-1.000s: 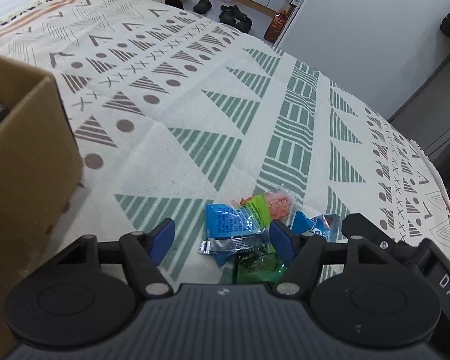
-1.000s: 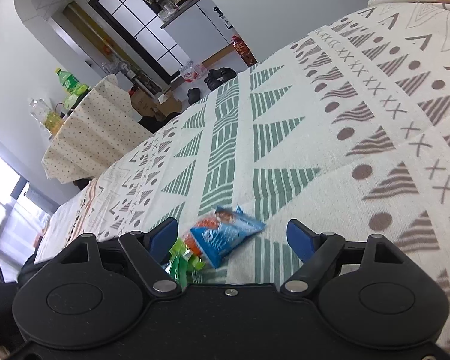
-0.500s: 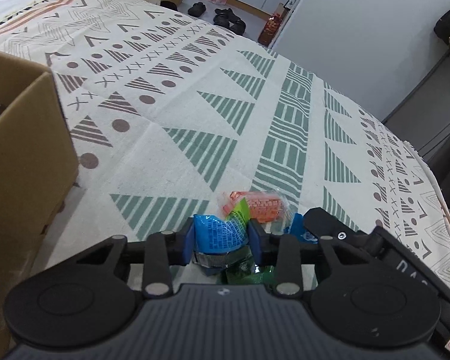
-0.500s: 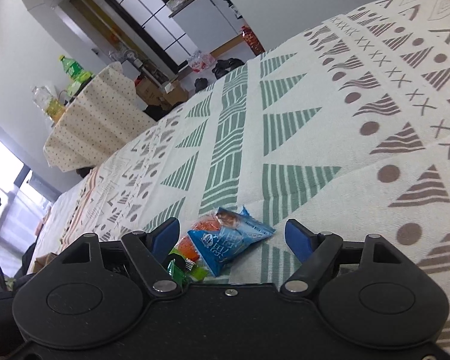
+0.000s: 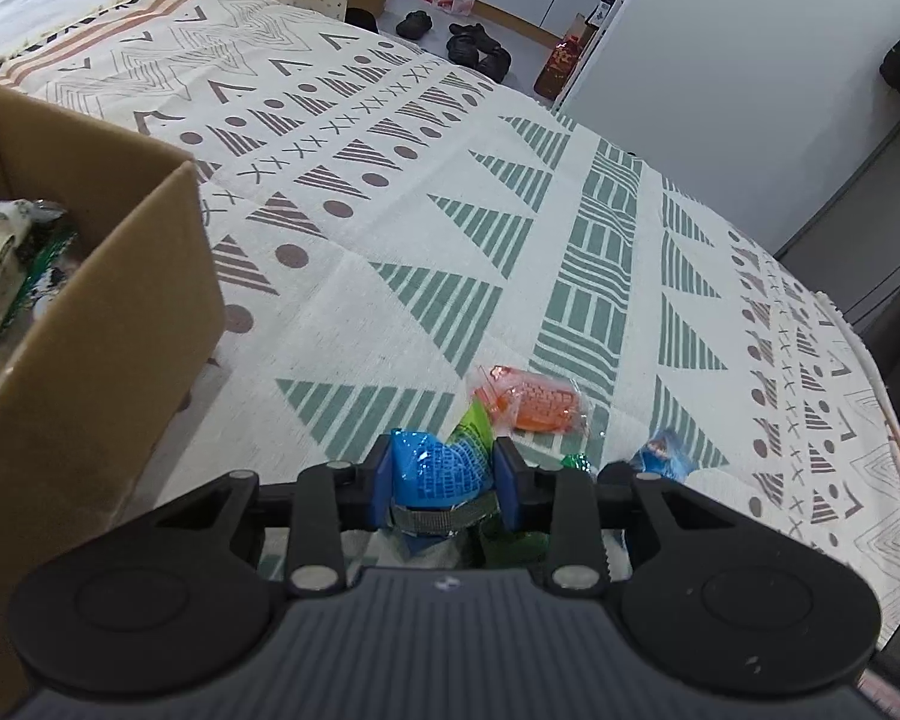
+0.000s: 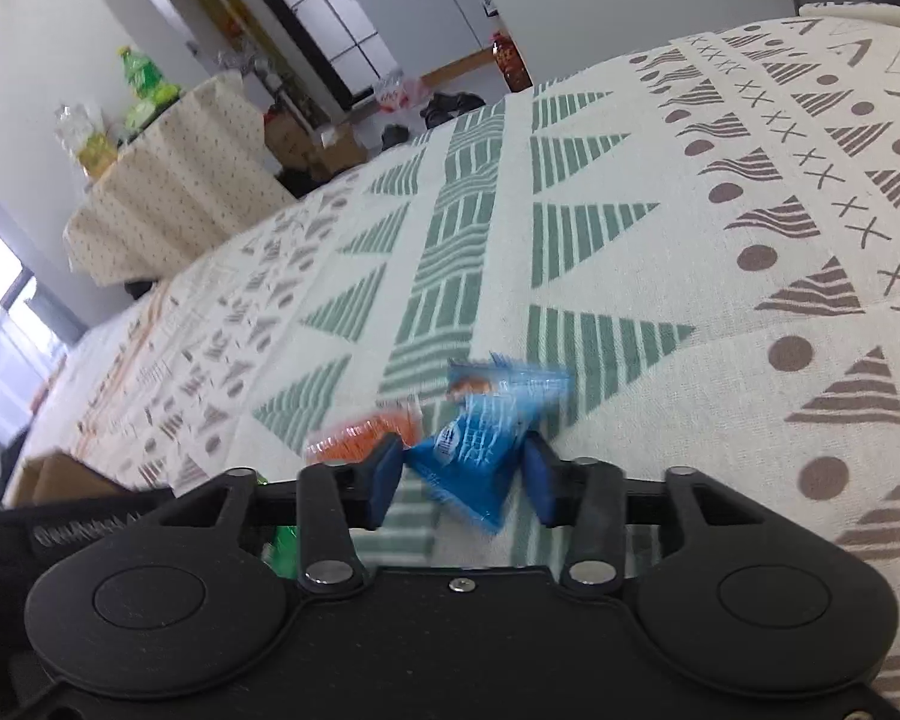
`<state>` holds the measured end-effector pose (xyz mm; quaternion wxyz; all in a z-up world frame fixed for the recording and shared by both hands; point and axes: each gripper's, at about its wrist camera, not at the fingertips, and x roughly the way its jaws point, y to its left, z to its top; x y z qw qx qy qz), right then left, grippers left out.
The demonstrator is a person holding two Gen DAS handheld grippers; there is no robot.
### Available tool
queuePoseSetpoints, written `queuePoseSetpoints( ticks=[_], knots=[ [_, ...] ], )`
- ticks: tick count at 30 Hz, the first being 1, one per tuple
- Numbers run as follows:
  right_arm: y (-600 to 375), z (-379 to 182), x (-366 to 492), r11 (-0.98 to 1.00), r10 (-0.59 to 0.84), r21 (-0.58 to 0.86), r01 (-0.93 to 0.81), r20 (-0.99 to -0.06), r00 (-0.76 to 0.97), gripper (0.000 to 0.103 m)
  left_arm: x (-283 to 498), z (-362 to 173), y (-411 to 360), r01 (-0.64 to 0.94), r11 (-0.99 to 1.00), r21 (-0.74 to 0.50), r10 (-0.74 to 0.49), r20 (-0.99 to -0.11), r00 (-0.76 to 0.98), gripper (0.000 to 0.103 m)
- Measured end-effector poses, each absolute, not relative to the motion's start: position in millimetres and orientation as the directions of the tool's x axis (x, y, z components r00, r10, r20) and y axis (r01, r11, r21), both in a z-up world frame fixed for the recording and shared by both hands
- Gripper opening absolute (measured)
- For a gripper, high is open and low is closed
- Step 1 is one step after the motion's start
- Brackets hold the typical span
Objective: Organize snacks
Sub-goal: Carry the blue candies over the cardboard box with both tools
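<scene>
My left gripper [image 5: 444, 477] is shut on a blue snack packet [image 5: 435, 468] with a green end, held just above the patterned cloth. An orange snack packet [image 5: 531, 402] lies just beyond it, a green wrapper [image 5: 576, 461] and another blue packet [image 5: 666, 453] to its right. My right gripper [image 6: 462, 480] is shut on a blue snack packet [image 6: 480, 438], its pads pressing the packet's sides. The orange packet [image 6: 360, 435] shows blurred to its left in the right wrist view. The cardboard box [image 5: 90, 324] stands at the left and holds several snacks.
The patterned tablecloth [image 5: 450, 240] covers the whole table. Shoes [image 5: 474, 48] and a red bottle [image 5: 561, 63] are on the floor beyond the far edge. A second cloth-covered table with bottles [image 6: 168, 180] stands farther back.
Both grippers have closed. The left one shut on the blue and green packet and lifted back toward the box. The right one shut on the other blue packet.
</scene>
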<state>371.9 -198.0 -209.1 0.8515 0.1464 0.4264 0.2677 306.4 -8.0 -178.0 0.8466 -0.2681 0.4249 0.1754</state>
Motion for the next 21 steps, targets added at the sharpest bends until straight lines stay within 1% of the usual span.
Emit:
queuePoseSetpoints(
  ticks=[13,18,20,21],
  knots=[
    [-215.6,-187.1,342.0,0.839,0.543,0.453,-0.301,-0.682,0.49,0.036,288.5,-151.1,-11.0,-0.497,0.799,-0.338,0.031,-0.802,0.596,0.033],
    [-227.3,-167.6,329.8,0.849,0.527,0.455,-0.269,-0.687,0.501,0.036,278.9,-138.5,-13.0,-0.483,0.816,-0.317,0.05,-0.795,0.605,0.033],
    [-231.4,-158.4,324.2,0.853,0.518,0.455,-0.254,-0.689,0.506,0.036,275.6,-131.2,-14.2,-0.481,0.829,-0.287,0.069,-0.8,0.596,0.033],
    [-233.5,-152.9,320.7,0.856,0.513,0.455,-0.246,-0.69,0.511,0.036,273.9,-128.1,-12.5,-0.481,0.825,-0.297,0.059,-0.802,0.595,0.033]
  ],
)
